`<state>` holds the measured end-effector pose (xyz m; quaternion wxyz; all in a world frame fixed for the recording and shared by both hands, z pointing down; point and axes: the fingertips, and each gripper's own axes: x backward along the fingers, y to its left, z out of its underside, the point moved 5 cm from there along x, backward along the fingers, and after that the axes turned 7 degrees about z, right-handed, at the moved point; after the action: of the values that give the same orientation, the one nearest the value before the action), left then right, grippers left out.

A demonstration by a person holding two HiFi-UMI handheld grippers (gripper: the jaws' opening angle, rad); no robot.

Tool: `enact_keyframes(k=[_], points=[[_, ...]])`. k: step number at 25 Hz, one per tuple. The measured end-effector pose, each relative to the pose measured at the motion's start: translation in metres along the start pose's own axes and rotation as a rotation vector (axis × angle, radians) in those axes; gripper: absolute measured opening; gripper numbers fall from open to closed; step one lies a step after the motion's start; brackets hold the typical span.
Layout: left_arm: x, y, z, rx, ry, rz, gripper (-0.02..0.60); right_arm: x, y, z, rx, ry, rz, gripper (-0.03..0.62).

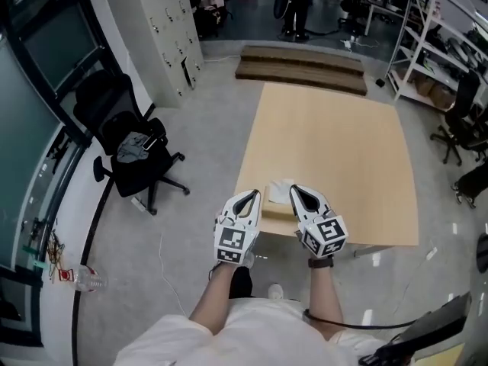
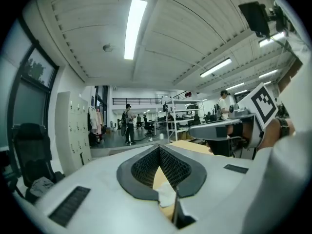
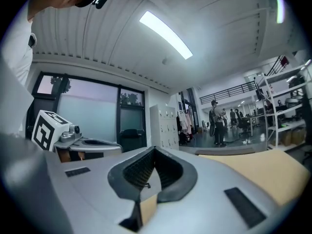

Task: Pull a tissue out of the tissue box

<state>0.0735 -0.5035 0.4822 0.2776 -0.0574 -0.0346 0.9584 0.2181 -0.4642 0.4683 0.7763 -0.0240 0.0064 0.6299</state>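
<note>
A tan tissue box [image 1: 276, 211] lies at the near edge of the light wooden table [image 1: 343, 151], with a white tissue [image 1: 280, 192] sticking up from its top. My left gripper [image 1: 255, 194] hovers at the box's left side and my right gripper [image 1: 294, 189] at its right, both level and pointing away from me. Neither touches the tissue. In the left gripper view the left gripper [image 2: 159, 147] has its jaws closed tip to tip, and the tissue [image 2: 165, 195] shows below them. The right gripper [image 3: 153, 149] is shut and empty in its own view.
A black office chair [image 1: 133, 155] stands on the floor left of the table, and grey lockers [image 1: 164, 29] line the wall behind it. Brown stepped boards [image 1: 301, 67] lie past the table's far end. White shelving [image 1: 435, 59] stands at the right. A water bottle [image 1: 80, 279] lies on the floor.
</note>
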Motion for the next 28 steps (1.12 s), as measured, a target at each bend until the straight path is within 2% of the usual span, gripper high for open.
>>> enact_keyframes(k=[7,10,15,18,22,28], points=[[-0.057,0.084,-0.008,0.055,-0.061,0.134,0.0,-0.074,-0.034,-0.013,0.083,0.069,0.127,0.002],[-0.085,0.107,-0.002,0.074,-0.054,0.211,0.0,-0.096,-0.044,-0.012,0.146,0.119,0.177,0.002],[-0.119,0.116,0.025,0.106,0.005,0.359,0.0,-0.115,-0.051,0.013,0.219,0.278,0.227,0.003],[-0.142,0.126,0.046,0.148,0.053,0.393,0.0,-0.131,-0.058,0.036,0.24,0.384,0.218,0.005],[-0.169,0.127,0.076,0.173,0.127,0.417,0.0,-0.147,-0.076,0.079,0.27,0.541,0.149,0.011],[-0.2,0.129,0.113,0.212,0.229,0.446,0.0,-0.173,-0.081,0.134,0.335,0.729,0.017,0.12]])
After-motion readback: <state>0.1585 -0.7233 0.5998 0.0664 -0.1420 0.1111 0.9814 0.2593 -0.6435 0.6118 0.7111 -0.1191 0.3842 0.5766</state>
